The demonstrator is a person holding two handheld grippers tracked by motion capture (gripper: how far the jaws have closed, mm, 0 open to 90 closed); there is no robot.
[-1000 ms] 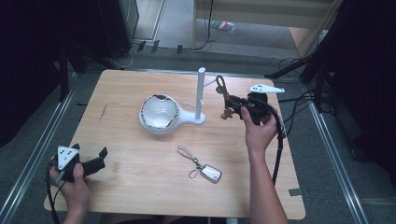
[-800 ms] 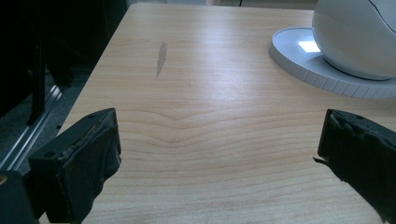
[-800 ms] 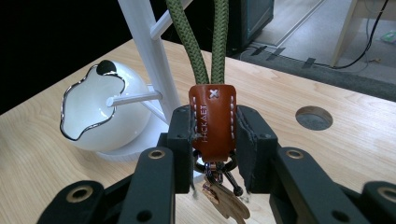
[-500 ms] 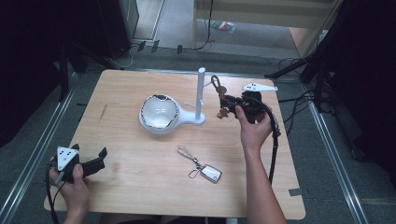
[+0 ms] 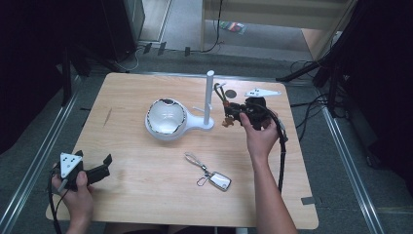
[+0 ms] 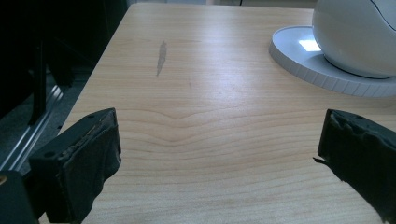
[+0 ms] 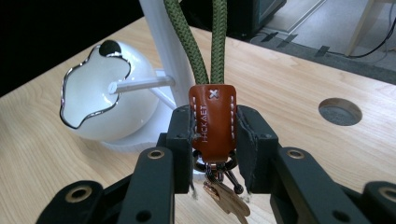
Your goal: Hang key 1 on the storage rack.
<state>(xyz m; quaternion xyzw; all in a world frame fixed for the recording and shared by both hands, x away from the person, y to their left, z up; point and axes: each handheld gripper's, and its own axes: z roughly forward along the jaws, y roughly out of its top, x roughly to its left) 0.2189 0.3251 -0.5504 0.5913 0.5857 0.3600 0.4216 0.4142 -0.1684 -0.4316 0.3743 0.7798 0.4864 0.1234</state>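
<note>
A light wooden table (image 5: 146, 195) is seen from above, with a white stand (image 5: 209, 97) near its middle as the landmark: a tall white post rising from a round base that also carries a white egg-shaped bowl with a dark wavy rim (image 5: 165, 117).

Far to the left of the stand and toward the person, at the table's near left corner, the left gripper (image 5: 104, 165) rests in a hand with its black jaws spread wide and nothing between them. In the left gripper view only bare wood lies between its padded fingers (image 6: 79, 158).

In front of the stand, nearer the person, a second keyring with a silver rectangular tag and clip (image 5: 209, 173) lies flat on the table, untouched.

Just right of the stand's post, the right gripper (image 5: 234, 112) pinches a keychain (image 7: 212, 119). Its brown stitched leather tab sits upright between the two black fingertips (image 7: 182, 130), pressed from both sides. An olive green cord loop (image 7: 196, 37) rises from the tab beside the post, and metal rings and a brass-coloured key hang below the jaws.

Risks, as a judgement: the loop is slack and close to the post's thin white pegs, so it may miss a peg or snag the post and tip the stand. The grip covers only the small tab, so the keychain could twist or slip.
</note>
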